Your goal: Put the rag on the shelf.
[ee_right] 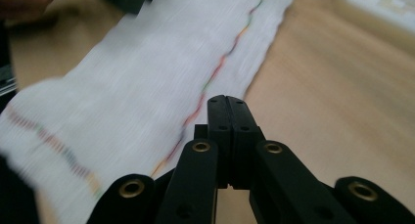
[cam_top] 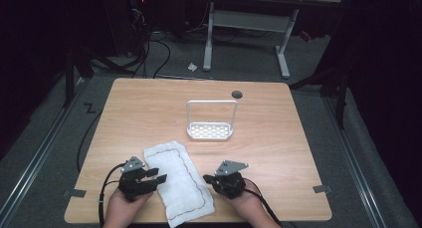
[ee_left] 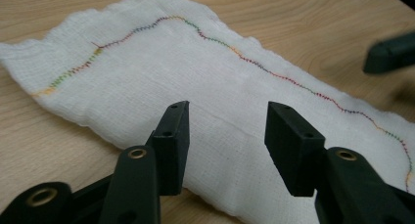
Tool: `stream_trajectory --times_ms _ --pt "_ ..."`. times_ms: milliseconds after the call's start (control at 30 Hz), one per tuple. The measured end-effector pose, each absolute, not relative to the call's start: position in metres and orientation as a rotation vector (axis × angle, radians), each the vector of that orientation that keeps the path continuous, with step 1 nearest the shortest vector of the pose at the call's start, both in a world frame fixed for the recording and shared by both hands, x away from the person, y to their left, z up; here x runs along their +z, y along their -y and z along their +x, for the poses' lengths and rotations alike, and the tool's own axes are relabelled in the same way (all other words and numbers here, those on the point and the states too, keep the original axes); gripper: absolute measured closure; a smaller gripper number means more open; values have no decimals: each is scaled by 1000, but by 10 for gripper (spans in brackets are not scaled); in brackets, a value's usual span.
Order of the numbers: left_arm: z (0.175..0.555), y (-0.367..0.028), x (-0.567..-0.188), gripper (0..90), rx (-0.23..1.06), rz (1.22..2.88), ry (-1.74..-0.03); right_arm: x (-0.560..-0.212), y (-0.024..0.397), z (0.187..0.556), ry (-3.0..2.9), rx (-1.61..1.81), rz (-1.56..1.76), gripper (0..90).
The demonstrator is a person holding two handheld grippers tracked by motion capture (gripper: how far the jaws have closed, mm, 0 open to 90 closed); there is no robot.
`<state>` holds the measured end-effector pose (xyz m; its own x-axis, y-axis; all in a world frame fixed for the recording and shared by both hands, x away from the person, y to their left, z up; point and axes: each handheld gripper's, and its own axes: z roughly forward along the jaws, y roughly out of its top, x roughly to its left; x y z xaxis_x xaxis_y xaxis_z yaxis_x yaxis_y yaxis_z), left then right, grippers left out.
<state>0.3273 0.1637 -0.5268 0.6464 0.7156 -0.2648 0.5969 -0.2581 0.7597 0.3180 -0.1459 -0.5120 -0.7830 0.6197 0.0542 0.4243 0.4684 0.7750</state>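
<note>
A white folded cloth (cam_top: 178,178) with a multicoloured stitched hem lies at the table's front, between my two grippers. My left gripper (cam_top: 160,175) stands open at the cloth's left edge; in the left gripper view its jaws are spread over the cloth (ee_left: 195,87) with nothing between them. My right gripper (cam_top: 207,179) is at the cloth's right edge, jaws pressed together with nothing between them, just short of the stitched hem (ee_right: 215,72). The right gripper view is blurred. A white wire rack (cam_top: 210,119) with a perforated base stands upright at mid-table.
A dark round hole (cam_top: 237,94) sits near the table's far edge. Tape marks (cam_top: 322,189) lie at the front corners. Beyond the table are cables on the floor and a white desk frame (cam_top: 247,34).
</note>
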Motion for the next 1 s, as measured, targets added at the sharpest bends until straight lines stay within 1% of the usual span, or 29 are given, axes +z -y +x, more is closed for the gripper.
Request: stream_trajectory --times_ms 33,100,167,233,333,467,600,667,833,867,900,1000 --pt "327 -161 -528 547 160 1974 -1025 -511 142 325 -2473 1209 902 900" --pt "327 -160 -530 602 156 1996 -1031 -514 122 357 -2474 1199 935 900" --pt "327 -161 -530 614 147 1998 -1030 -515 116 362 -2484 1195 939 900" --pt "326 -164 -529 655 150 1999 -1030 -519 102 373 -2506 1180 933 900" --pt "324 -168 -530 658 141 2002 -1032 -525 82 384 -2541 1121 913 900" --pt "324 -170 -531 676 129 2005 -1043 -530 82 382 -2553 1094 897 900" --pt "327 -167 -533 711 95 2000 -1043 -530 89 373 -2552 1088 887 900" --pt "328 -163 -533 726 89 2005 -1033 -531 100 364 -2553 1100 892 900" --pt "331 -147 -533 759 97 2041 -987 -532 118 352 -2538 1121 913 900" --pt "333 -143 -534 771 79 2036 -990 -532 127 346 -2529 1117 918 900" --pt "335 -140 -534 771 49 2032 -989 -532 127 346 -2529 1117 918 900" --pt "339 -119 -534 784 31 2048 -953 -532 149 336 -2517 1112 956 900"
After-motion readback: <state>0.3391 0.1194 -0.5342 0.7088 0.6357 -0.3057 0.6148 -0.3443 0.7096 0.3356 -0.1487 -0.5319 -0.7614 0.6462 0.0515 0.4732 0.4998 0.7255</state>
